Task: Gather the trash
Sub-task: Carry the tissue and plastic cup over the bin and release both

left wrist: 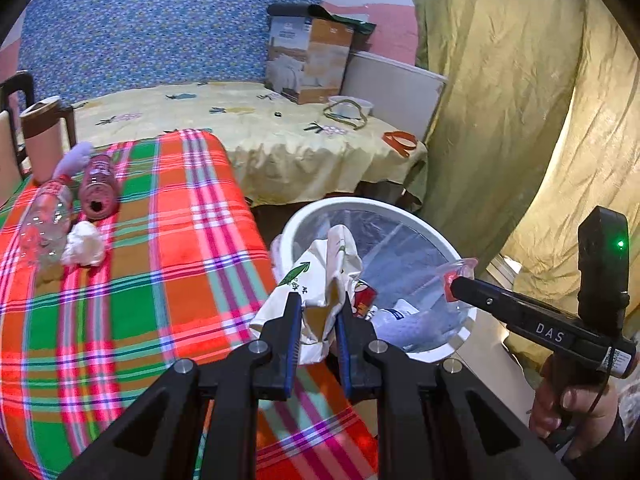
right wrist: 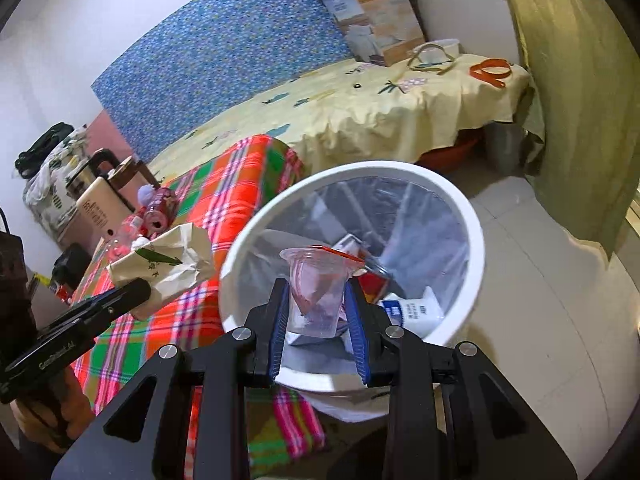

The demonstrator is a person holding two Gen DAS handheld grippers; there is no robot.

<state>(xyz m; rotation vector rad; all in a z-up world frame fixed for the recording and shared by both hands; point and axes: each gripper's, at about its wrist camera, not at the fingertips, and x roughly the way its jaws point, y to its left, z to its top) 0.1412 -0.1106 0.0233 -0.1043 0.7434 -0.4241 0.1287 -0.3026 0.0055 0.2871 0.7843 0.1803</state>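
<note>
My left gripper [left wrist: 319, 309] is shut on a crumpled cream paper bag [left wrist: 320, 276] with a green print, held at the near rim of the white trash bin [left wrist: 316, 208]. That bag [right wrist: 168, 258] shows at the left in the right wrist view. My right gripper [right wrist: 317, 296] is shut on a clear plastic cup [right wrist: 316, 292] with a red peeled lid, held over the white trash bin [right wrist: 476, 220]. The bin holds a carton and a red can. On the plaid cloth [left wrist: 132, 288] lie a clear bottle [left wrist: 46, 224], a pink can [left wrist: 98, 188] and a white tissue wad [left wrist: 85, 245].
A bed with a yellow sheet [left wrist: 256, 128] stands behind, bearing a cardboard box [left wrist: 308, 60], a white bowl [left wrist: 352, 106] and an orange strap [left wrist: 400, 142]. An olive curtain [left wrist: 520, 100] hangs at the right. A brown mug [left wrist: 42, 136] stands at the far left of the cloth.
</note>
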